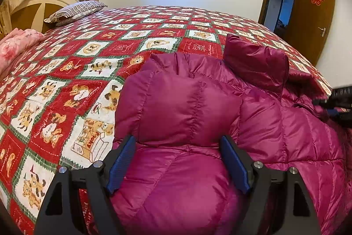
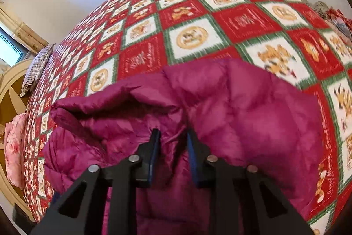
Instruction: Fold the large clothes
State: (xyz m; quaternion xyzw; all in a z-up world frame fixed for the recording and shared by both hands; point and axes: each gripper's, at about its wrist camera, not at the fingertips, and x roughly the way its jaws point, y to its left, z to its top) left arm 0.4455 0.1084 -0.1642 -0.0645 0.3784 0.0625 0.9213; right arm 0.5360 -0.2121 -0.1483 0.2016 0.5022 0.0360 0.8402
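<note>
Magenta quilted down jacket [image 1: 198, 107] is laid on a bed covered by a red, white and green patchwork bedspread [image 1: 88, 72] printed with teddy bears. The jacket is found at the near edge of the bed, bunched and partly folded over itself, with one puffed section raised toward the far side in the left wrist view.

The left gripper [image 1: 178, 142] is seen with its blue-padded fingers [image 1: 123, 160] set wide apart, a bulging quilted panel of the jacket lying between them; fabric is touched at both inner faces, but no clamping is observed.

The right gripper [image 2: 173, 136] is recorded with its fingers [image 2: 155, 147] drawn close, a narrow gap remaining, and a fold of the jacket [image 2: 220, 116] is gathered in that gap. The frame is motion-blurred, yet cloth is seen pinched at the fingertips. In the left wrist view the same gripper [image 1: 338, 100] is noted at the right margin, against the jacket's edge.

A striped pillow [image 1: 77, 11] is placed at the head of the bed beside a cream and brown headboard [image 1: 39, 8]. A pink floral quilt [image 1: 15, 47] is bundled at the left side. A brown door [image 1: 314, 21] bearing a red decoration is standing open in the far corner.
</note>
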